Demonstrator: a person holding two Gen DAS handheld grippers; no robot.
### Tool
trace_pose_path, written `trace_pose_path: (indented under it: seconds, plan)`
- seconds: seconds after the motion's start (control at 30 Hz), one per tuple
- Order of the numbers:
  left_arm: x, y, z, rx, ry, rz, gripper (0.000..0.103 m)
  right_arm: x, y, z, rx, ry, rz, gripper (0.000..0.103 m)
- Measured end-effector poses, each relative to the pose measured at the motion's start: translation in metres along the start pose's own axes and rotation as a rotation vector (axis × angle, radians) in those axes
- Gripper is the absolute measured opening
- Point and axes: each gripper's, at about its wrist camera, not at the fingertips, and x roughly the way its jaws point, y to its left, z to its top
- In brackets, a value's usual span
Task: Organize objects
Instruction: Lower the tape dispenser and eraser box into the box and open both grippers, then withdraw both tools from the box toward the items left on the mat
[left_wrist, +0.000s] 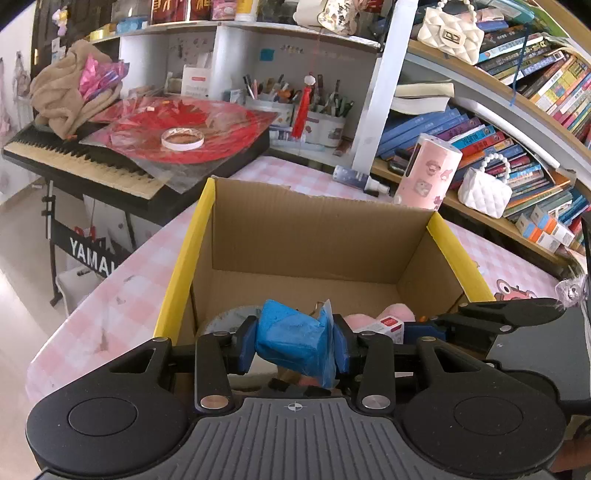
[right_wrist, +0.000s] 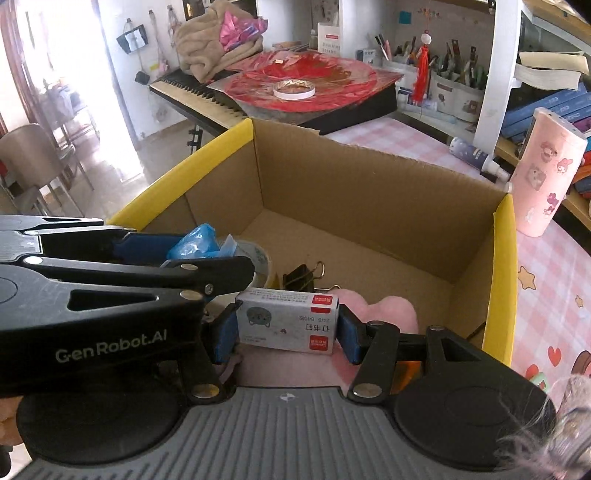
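Note:
An open cardboard box (left_wrist: 317, 229) with yellow-taped side rims stands on the pink checked table. My left gripper (left_wrist: 293, 341) is shut on a blue plastic-wrapped bundle (left_wrist: 291, 338), held over the box's near end. My right gripper (right_wrist: 286, 325) is shut on a small white staple box (right_wrist: 286, 319) with red labels, also over the near end. In the right wrist view the left gripper (right_wrist: 155, 254) shows at the left with the blue bundle (right_wrist: 197, 242). Inside the cardboard box (right_wrist: 369, 192) lie a tape roll (right_wrist: 258, 258), a black binder clip (right_wrist: 301, 277) and a pink plush item (right_wrist: 391, 314).
A pink cartoon-printed cylinder (left_wrist: 428, 171) and a spray bottle (left_wrist: 360, 179) stand behind the box. A keyboard (left_wrist: 92, 162) with red sheets and a tape ring (left_wrist: 182, 138) is at the back left. Bookshelves (left_wrist: 517, 122) and white handbags fill the right.

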Motion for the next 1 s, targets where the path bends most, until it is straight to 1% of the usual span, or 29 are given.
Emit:
trace_pose_path:
  seconds: [0.1, 0.13, 0.17, 0.23, 0.33, 0.4, 0.43, 0.47, 0.57, 0.63, 0.7, 0.77, 0.9, 1.0]
  plan:
    - [-0.005, 0.001, -0.001, -0.010, -0.006, -0.003, 0.042, -0.003, 0.000, -0.002, 0.009, -0.002, -0.004, 0.054]
    - [-0.007, 0.001, -0.002, -0.010, -0.017, -0.001, 0.044, -0.005, 0.000, -0.002, 0.019, -0.005, -0.008, 0.055]
    - [-0.012, 0.001, -0.003, -0.011, -0.032, 0.000, 0.050, -0.007, -0.001, -0.003, 0.032, -0.009, -0.008, 0.056]
    - [-0.021, 0.000, -0.004, -0.011, -0.065, -0.002, 0.056, -0.014, -0.004, -0.006, 0.063, -0.026, 0.002, 0.066]
    - [-0.036, 0.000, -0.006, -0.012, -0.114, -0.002, 0.062, -0.031, -0.005, -0.012, 0.095, -0.064, 0.003, 0.066]
    - [-0.047, 0.000, -0.008, -0.015, -0.145, -0.005, 0.063, -0.042, -0.002, -0.017, 0.103, -0.093, -0.017, 0.066]
    - [-0.053, 0.000, -0.008, -0.016, -0.159, -0.006, 0.067, -0.048, 0.000, -0.019, 0.107, -0.108, -0.030, 0.066]
    - [-0.060, 0.000, -0.010, -0.017, -0.177, -0.006, 0.072, -0.055, 0.002, -0.022, 0.110, -0.127, -0.048, 0.066]
    - [-0.077, 0.001, -0.015, -0.020, -0.219, -0.006, 0.076, -0.076, 0.010, -0.031, 0.106, -0.188, -0.127, 0.068]
    - [-0.089, 0.002, -0.020, -0.020, -0.241, -0.007, 0.079, -0.091, 0.018, -0.040, 0.095, -0.237, -0.183, 0.073]
    - [-0.100, 0.002, -0.027, -0.012, -0.259, -0.003, 0.079, -0.105, 0.025, -0.050, 0.084, -0.277, -0.239, 0.074]
    - [-0.108, 0.000, -0.036, 0.014, -0.271, 0.014, 0.081, -0.114, 0.033, -0.061, 0.080, -0.299, -0.282, 0.074]
    - [-0.121, -0.002, -0.057, 0.077, -0.262, 0.038, 0.083, -0.127, 0.044, -0.085, 0.110, -0.311, -0.342, 0.075]
    - [-0.127, -0.001, -0.072, 0.081, -0.229, 0.041, 0.084, -0.133, 0.053, -0.101, 0.139, -0.306, -0.394, 0.076]
